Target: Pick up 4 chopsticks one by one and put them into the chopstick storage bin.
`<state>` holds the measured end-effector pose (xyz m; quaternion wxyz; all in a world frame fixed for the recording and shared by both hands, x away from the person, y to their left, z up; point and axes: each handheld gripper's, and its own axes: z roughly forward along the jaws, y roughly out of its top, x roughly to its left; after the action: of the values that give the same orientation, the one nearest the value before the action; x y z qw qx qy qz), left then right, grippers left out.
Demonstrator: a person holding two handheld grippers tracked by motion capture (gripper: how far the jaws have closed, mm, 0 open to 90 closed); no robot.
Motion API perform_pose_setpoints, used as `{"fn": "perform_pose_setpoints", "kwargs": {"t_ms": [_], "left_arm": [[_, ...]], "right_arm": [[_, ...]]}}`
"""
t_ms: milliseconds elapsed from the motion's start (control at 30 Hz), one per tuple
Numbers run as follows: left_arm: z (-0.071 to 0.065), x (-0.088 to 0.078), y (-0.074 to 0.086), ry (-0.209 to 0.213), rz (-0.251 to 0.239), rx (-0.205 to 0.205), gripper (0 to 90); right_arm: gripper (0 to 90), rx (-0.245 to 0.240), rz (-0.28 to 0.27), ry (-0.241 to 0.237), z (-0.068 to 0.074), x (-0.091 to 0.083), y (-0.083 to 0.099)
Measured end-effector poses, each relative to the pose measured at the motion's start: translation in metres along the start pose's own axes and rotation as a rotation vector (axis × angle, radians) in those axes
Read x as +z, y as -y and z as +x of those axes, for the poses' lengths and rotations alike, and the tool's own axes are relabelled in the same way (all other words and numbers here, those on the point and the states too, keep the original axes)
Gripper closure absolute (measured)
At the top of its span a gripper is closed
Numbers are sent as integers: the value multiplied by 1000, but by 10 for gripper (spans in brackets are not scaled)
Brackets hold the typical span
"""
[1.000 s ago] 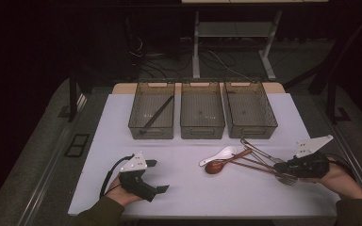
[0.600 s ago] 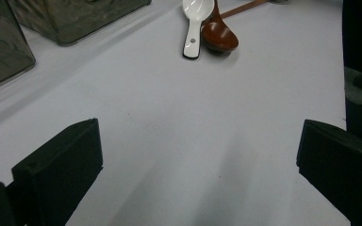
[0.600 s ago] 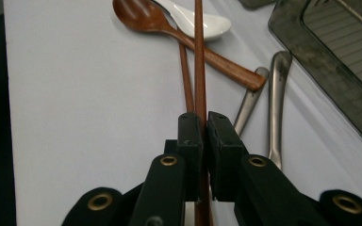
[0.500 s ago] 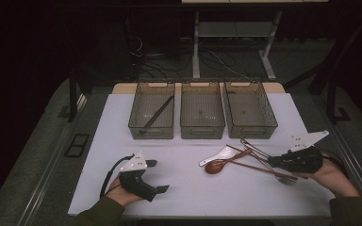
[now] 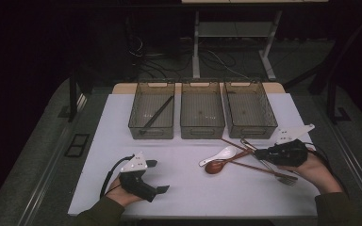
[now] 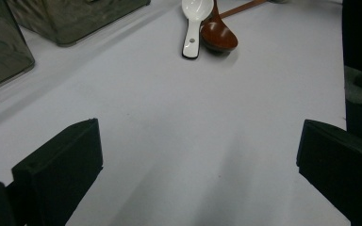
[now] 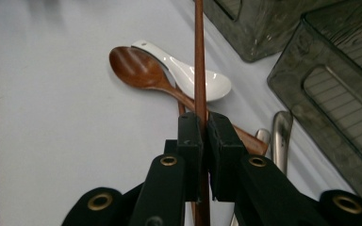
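Two hand-held grippers: both sat at the near edge of the bench, each in one of the person's hands.
Left hand-held gripper: jaws spread wide with nothing between them, resting low over bare bench near the front edge.
Right hand-held gripper: jaws pinched tight on a brown chopstick, which ran straight out ahead between the pads.
Chopstick's place: in the high view it lay at the right of the bench, its free end toward the bins, above the other utensils.
Utensil cluster: a brown wooden spoon and a white ceramic spoon lay side by side, bowls touching or nearly so; a second chopstick and a metal fork lay beside and under the right hand.
Left bin: clear mesh-floored container, holding one dark stick-like utensil laid on a slant.
Middle bin: same kind, nothing seen inside.
Right bin: same kind, nothing seen inside.
Bin row: three side by side, nearly touching, at the far half of the bench.
Writing: no readable marks on bins or utensils.
Open room: broad bare white surface between the left hand-held gripper and the spoons, and along the left side; dark floor dropped off beyond all bench edges.
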<state>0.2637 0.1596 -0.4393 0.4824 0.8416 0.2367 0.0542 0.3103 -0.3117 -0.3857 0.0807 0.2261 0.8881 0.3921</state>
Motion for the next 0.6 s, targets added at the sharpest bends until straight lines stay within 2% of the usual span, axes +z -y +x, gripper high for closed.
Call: {"fn": "perform_pose_setpoints", "kwargs": {"t_ms": [333, 400, 600], "left_arm": [[0, 0, 1, 0, -3, 1, 6], [0, 0, 0, -3, 0, 7, 6], [0, 0, 0, -1, 5, 10, 6]], "right_arm": [[844, 26, -52, 31, 8, 14, -23], [844, 44, -63, 32, 9, 16, -27], [844, 78, -52, 48, 14, 26, -38]]}}
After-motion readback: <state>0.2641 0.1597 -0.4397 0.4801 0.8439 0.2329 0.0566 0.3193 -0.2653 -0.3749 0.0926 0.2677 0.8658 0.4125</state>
